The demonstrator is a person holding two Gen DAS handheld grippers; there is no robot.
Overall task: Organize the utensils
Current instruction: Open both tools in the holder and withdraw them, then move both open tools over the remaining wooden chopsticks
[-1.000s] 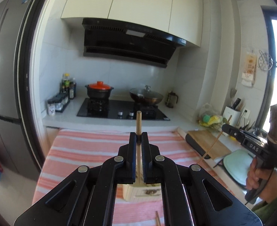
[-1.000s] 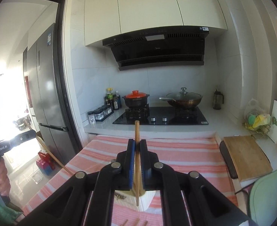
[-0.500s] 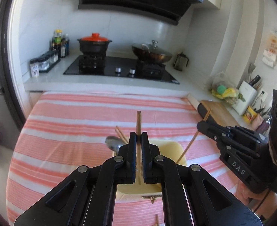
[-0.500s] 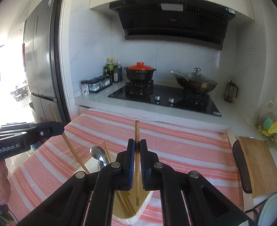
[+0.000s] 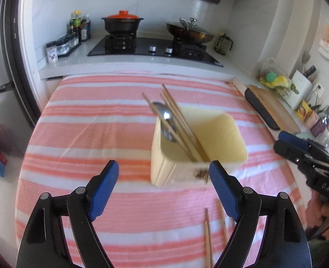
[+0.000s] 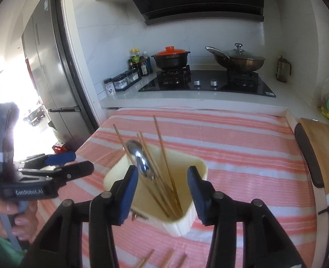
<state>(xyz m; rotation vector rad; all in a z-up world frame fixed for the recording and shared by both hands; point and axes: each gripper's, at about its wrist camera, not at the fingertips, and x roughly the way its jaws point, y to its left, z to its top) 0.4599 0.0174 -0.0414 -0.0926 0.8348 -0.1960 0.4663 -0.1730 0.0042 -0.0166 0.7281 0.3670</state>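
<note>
Leaning together, wooden chopsticks (image 6: 162,176) and a steel spoon (image 6: 139,158) fill the cream holder (image 6: 186,218).

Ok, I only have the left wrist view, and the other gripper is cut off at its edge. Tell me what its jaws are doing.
Observer: The right gripper is open. Its jaws have just been opening, no chopstick sits between the pads, and it looks down over the holder.
Operator: Now count the loose ones near us. I make out two.
Observer: The right wrist view shows three chopstick ends on the striped cloth, at its bottom edge, in front of the holder.
</note>
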